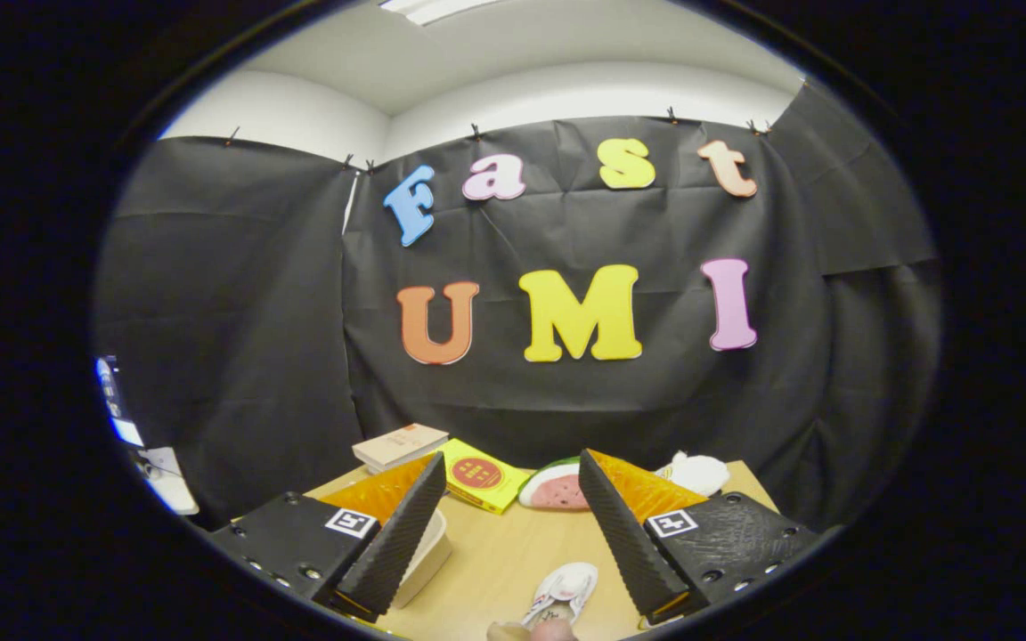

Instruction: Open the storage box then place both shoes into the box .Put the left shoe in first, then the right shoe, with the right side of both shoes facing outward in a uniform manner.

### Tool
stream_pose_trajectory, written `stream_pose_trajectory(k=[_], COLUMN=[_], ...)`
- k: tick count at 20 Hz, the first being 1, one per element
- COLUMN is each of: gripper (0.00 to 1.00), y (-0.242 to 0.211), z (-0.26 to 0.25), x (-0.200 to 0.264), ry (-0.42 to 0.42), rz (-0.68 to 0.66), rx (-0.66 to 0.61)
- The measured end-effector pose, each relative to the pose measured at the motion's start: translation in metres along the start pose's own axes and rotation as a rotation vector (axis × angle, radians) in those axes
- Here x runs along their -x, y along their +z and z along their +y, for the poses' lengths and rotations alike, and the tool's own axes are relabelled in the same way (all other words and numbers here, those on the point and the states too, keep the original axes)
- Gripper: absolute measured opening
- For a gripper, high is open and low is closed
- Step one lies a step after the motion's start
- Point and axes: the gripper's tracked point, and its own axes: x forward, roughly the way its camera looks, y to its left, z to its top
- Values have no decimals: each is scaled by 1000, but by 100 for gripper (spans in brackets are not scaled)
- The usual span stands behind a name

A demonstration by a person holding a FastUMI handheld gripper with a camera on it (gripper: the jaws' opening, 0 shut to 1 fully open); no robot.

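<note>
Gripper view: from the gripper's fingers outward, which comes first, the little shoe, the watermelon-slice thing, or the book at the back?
The gripper is open, holding nothing.
1. Small white shoe, between the fingers, nearest.
2. Watermelon-slice toy, beyond the fingertips, mid-table.
3. Book, far table edge by the black cloth wall, left of the yellow packet.

Mount: riding on the gripper point(513, 534), looking forward along its two wide-apart fingers
Height: sitting low and close over the wooden table point(500, 556)
Facing: looking level across the table toward the black cloth wall point(566, 409)
Upper reach: taking in the white ceiling point(566, 53)
Nearest: a shoe point(562, 592) lying just between the fingers
</note>
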Motion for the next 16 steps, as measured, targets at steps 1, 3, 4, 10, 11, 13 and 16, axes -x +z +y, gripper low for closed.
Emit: stream_pose_trajectory(k=[1,3,4,10,11,13,16], gripper=[94,95,95,95,95,95,95], y=[-11,-33,-43,-109,-114,-125,-146], z=[-6,-13,-18,10,17,36,66], x=[-3,-9,-13,-45,-48,-53,-64], ry=[13,44,46,127,133,150,161], rz=[28,71,87,234,248,271,318], rx=[-11,-51,-62,-110,-123,-135,-176])
